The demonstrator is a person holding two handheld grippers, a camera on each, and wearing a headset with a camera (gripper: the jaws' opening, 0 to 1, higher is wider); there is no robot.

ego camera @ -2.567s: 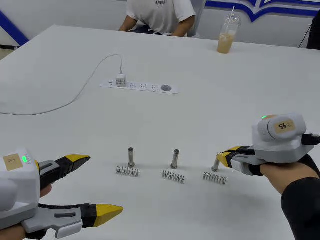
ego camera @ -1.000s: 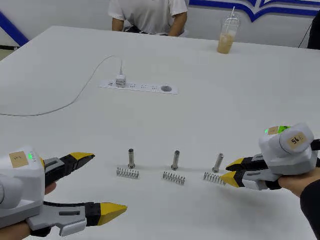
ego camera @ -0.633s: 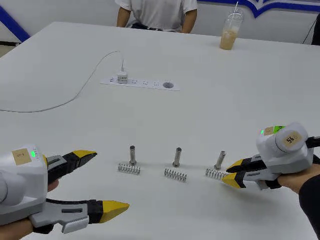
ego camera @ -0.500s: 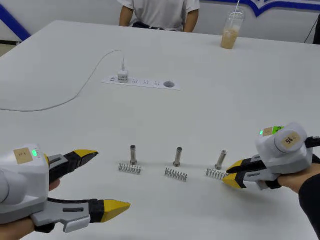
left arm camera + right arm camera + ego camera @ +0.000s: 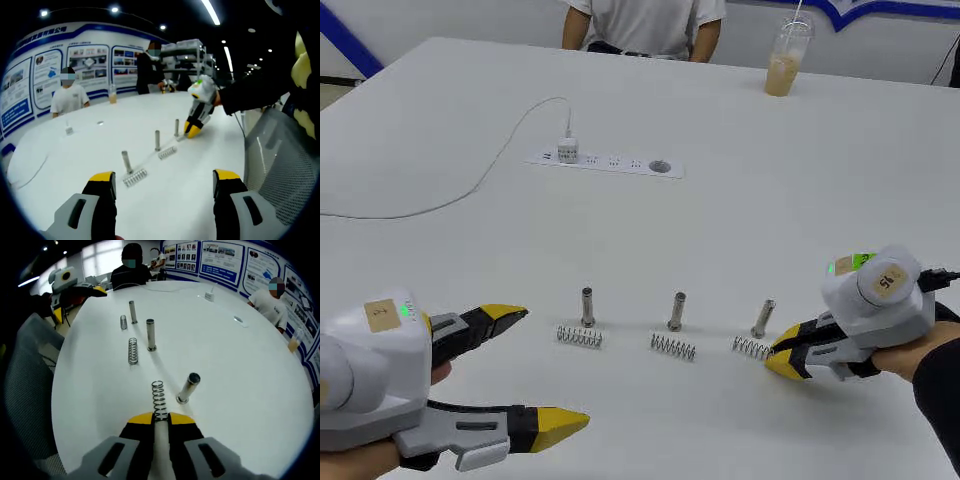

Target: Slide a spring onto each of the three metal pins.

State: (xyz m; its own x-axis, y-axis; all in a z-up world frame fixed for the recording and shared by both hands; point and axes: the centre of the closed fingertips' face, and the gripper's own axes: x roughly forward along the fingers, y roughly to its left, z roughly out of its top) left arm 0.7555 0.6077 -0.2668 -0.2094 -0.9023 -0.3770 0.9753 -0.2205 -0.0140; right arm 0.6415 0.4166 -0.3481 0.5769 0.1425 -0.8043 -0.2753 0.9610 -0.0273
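White table (image 5: 740, 200), matt and broad, carries all items; clock directions are read on the head view.

Left gripper (image 5: 555, 365) (image 5: 165, 176), grey body with black jaws and yellow tips, sits at 8 o'clock, nearest the wearer. Its jaws stand wide apart and hold nothing.

Right gripper (image 5: 775, 360) (image 5: 161, 419), same make, enters from 4 o'clock. Its yellow tips are drawn close together and clamped on the 3 o'clock end of the right-hand spring (image 5: 752, 347) (image 5: 159, 397), a short bright steel coil lying flat on the table.

Middle spring (image 5: 673, 347) (image 5: 132, 350) and left-hand spring (image 5: 579, 336) (image 5: 123, 322) are like coils, lying flat and untouched. All three lie in one row, well apart from one another.

Each spring lies just at 6 o'clock of its pin. Right-hand pin (image 5: 763, 318) (image 5: 188, 387), a short grey metal cylinder, leans with its top towards 1 o'clock. Middle pin (image 5: 677, 311) (image 5: 150, 334) and left-hand pin (image 5: 587, 306) (image 5: 132, 312) stand upright. No pin carries a spring.

Nothing stands between the grippers and the row.

Farther off, towards 12 o'clock, lies a white power strip (image 5: 610, 162) with a plug in its 9 o'clock end and a white cable (image 5: 470, 195) curving off to 9 o'clock. At the far edge stands a clear plastic cup (image 5: 786, 60) with a straw and a tan drink, at 1 o'clock; a seated person (image 5: 645, 22) in a white shirt is at 12 o'clock.
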